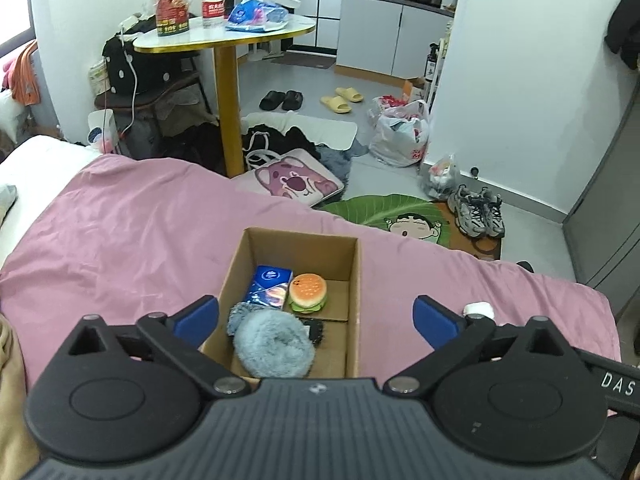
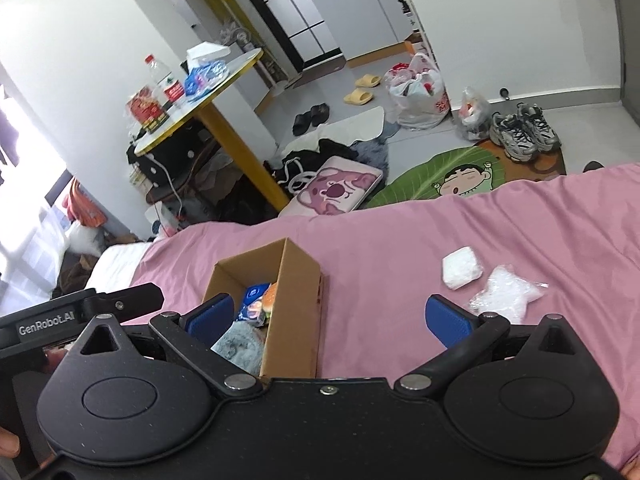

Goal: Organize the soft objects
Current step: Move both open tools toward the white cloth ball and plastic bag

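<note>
An open cardboard box [image 1: 355, 280] stands on the pink bedspread [image 1: 120, 248]. Inside lie a fluffy grey-blue plush [image 1: 272, 344], a blue tissue pack [image 1: 267, 285] and a toy burger [image 1: 308, 292]. My left gripper [image 1: 316, 318] is open and empty just above the box's near end. In the right wrist view the box [image 2: 296, 292] sits left of centre. My right gripper [image 2: 330, 318] is open and empty beside it. A white soft pack [image 2: 461, 267] and a clear-wrapped white star [image 2: 504, 294] lie on the bedspread to the right.
The bed's far edge drops to a cluttered floor with a pink bear bag [image 1: 292, 182], a green cartoon rug [image 1: 396, 216], sneakers [image 1: 478, 210] and plastic bags [image 1: 400, 132]. A yellow-legged side table [image 1: 228, 36] holds a bottle and packets.
</note>
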A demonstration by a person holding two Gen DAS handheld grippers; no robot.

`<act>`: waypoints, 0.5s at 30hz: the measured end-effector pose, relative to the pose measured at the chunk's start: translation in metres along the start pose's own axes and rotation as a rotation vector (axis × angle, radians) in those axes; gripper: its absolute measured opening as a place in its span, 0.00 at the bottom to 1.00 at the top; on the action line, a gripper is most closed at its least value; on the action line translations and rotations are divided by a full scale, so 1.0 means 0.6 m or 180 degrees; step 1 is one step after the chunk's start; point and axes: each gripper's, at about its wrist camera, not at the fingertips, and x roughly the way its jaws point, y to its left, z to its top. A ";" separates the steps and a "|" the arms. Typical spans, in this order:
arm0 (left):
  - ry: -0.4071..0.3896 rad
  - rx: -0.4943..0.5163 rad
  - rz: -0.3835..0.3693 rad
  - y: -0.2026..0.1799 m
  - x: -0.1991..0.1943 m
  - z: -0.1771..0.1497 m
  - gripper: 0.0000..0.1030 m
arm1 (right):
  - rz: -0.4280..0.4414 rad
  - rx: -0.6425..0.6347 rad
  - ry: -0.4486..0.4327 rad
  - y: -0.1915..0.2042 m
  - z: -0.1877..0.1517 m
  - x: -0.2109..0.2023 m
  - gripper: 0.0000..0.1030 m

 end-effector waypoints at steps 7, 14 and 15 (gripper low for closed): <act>-0.0110 -0.0021 -0.0162 -0.024 -0.011 0.000 1.00 | -0.0039 0.0171 -0.0086 -0.032 0.006 -0.013 1.00; -0.0245 -0.0045 -0.0208 -0.047 -0.008 0.001 1.00 | -0.0087 0.0276 -0.0143 -0.058 0.012 -0.018 1.00; -0.0229 -0.0068 -0.0229 -0.049 -0.004 0.001 1.00 | -0.0105 0.0296 -0.0152 -0.063 0.013 -0.018 1.00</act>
